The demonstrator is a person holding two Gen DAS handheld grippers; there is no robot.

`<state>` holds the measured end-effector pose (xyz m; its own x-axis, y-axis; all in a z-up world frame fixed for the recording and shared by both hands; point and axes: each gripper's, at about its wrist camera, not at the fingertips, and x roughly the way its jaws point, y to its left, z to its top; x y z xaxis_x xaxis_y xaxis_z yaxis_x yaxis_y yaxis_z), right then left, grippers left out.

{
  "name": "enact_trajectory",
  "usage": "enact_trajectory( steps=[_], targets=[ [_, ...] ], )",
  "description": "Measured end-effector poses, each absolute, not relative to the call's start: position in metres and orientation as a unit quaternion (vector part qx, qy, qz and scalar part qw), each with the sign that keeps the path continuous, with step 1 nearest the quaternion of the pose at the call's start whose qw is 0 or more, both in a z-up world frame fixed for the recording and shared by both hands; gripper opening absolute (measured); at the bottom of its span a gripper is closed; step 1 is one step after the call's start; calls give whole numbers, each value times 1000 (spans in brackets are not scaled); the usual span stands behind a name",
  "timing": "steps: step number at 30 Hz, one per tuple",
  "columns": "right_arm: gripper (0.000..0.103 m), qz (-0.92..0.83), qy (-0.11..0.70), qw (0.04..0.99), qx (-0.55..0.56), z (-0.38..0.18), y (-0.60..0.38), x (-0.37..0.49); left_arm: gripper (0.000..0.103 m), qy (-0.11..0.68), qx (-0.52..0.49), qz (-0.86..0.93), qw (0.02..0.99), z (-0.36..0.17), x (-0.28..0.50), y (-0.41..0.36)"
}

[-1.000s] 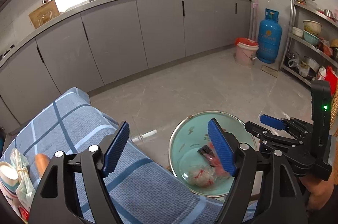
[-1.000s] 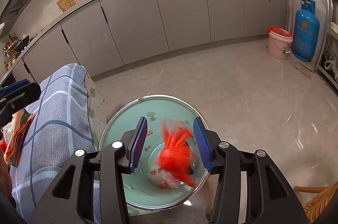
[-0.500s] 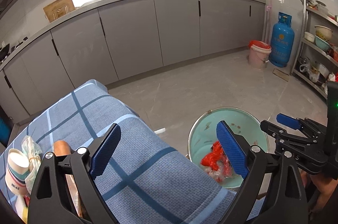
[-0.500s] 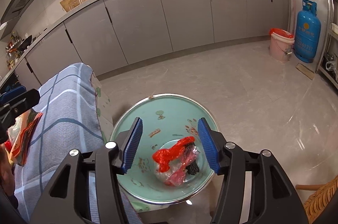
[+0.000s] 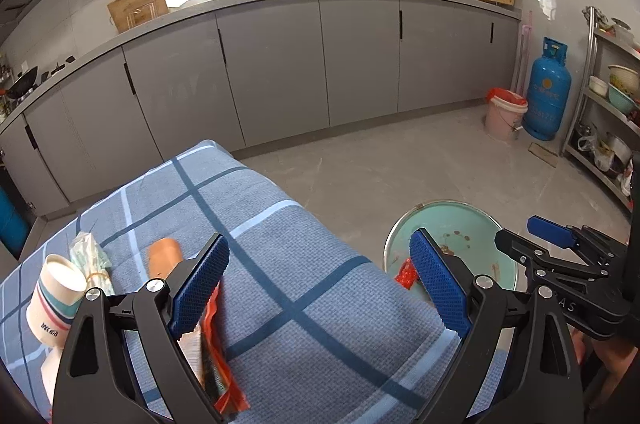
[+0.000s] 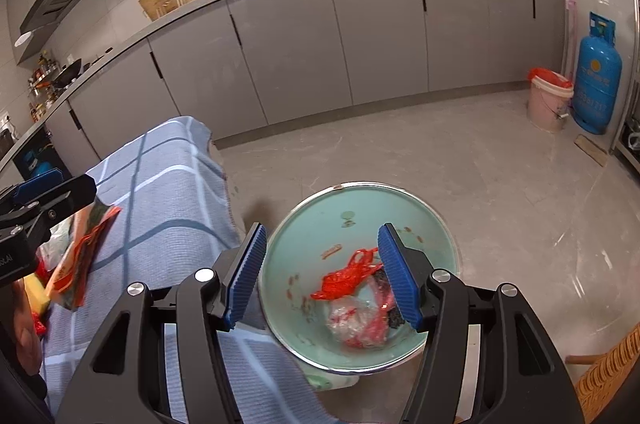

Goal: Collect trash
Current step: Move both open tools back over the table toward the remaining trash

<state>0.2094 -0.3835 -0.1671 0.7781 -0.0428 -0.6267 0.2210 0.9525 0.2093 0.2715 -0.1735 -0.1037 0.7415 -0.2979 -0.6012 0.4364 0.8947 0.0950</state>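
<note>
Kitchen scene seen from two hand-held grippers, both angled downward. At the centre of the right wrist view, the right gripper (image 6: 320, 270) hangs above a mint-green enamel basin (image 6: 304, 236) that sits on the grey tiled floor (image 6: 460, 160). Its blue ribbed jaws stand apart with nothing between them. Inside the basin, toward 5 o'clock, lies the collected trash: a red plastic bag (image 6: 346, 278) on top of a crumpled clear plastic bag (image 6: 352, 320), with a dark scrap just beside them.

At 9 o'clock from the basin is a desk covered by a blue checked cloth (image 5: 320, 284). The left gripper (image 5: 318, 288) hovers over this cloth, its jaws spread wide and empty. Under its left jaw lies an orange-red snack wrapper (image 5: 216, 352), flat on the cloth. Toward 9 o'clock in that view stand a striped paper cup (image 5: 56, 300), a small clear packet with green print (image 5: 90, 258) just beside it, and an orange-brown cylinder (image 5: 164, 256) near the packet.

Grey cabinets (image 5: 280, 64) run along the far wall at 12 o'clock, and a blue gas cylinder (image 6: 598, 72) stands beside a pink bucket (image 6: 548, 100) at 3 o'clock.
</note>
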Motion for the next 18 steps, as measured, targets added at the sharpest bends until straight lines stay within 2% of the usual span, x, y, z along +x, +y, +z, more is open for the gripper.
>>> enact_trajectory(
  steps=[18],
  targets=[
    [59,-19,329,938,105,-152,-313,206,91,292,89,-160,939,-91,248,-109]
  ],
)
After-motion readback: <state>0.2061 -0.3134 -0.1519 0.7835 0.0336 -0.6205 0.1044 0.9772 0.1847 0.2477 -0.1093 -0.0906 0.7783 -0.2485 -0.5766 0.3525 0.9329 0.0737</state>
